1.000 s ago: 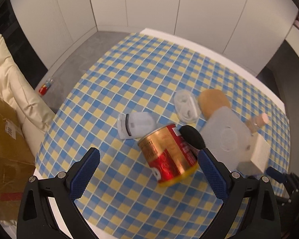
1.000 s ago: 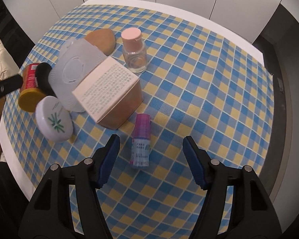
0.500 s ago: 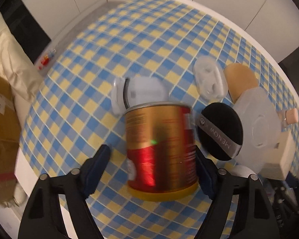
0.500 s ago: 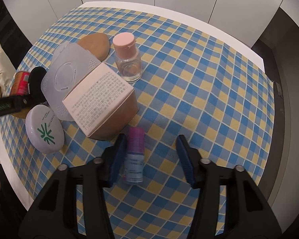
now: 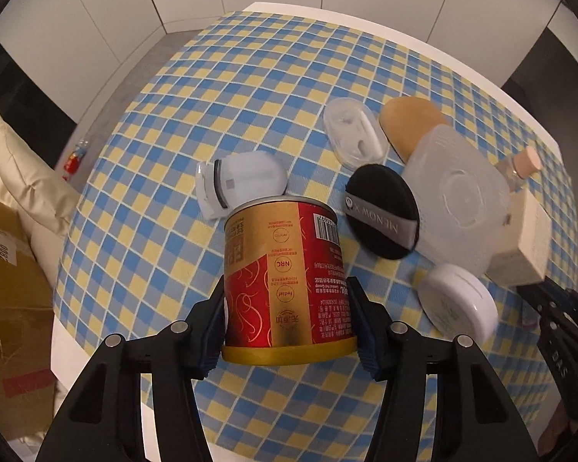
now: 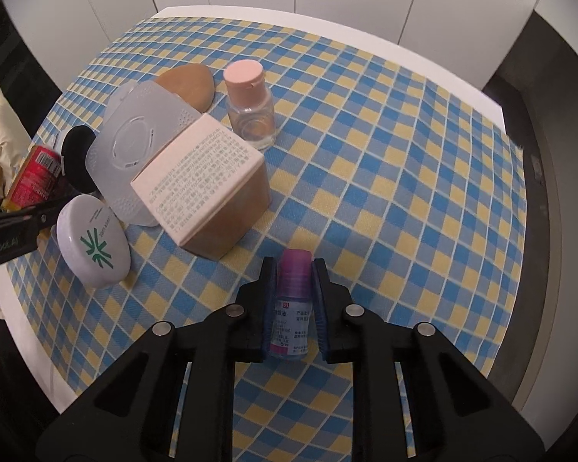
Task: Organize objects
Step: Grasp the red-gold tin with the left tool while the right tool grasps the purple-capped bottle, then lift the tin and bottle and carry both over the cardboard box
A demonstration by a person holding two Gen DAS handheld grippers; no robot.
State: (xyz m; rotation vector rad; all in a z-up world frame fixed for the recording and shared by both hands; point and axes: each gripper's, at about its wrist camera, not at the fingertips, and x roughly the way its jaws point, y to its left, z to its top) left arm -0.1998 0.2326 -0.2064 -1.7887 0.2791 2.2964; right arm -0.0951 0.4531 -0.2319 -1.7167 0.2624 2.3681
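Checked counter [image 6: 385, 123]: right gripper [image 6: 292, 300] just clenched on purple dropper bottle [image 6: 291, 300], long axis pointing ahead; left gripper [image 5: 289, 315] closing around red-gold can [image 5: 287, 273], likewise lengthwise.

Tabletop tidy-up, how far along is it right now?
Early stage; nothing looks sorted yet. In hand: the left gripper has just closed around the red and gold can, and the right gripper is shut on the small purple-capped bottle. Left: the box, white compact, black puff, pink-capped bottle and the other items remain clustered on the checked tablecloth.
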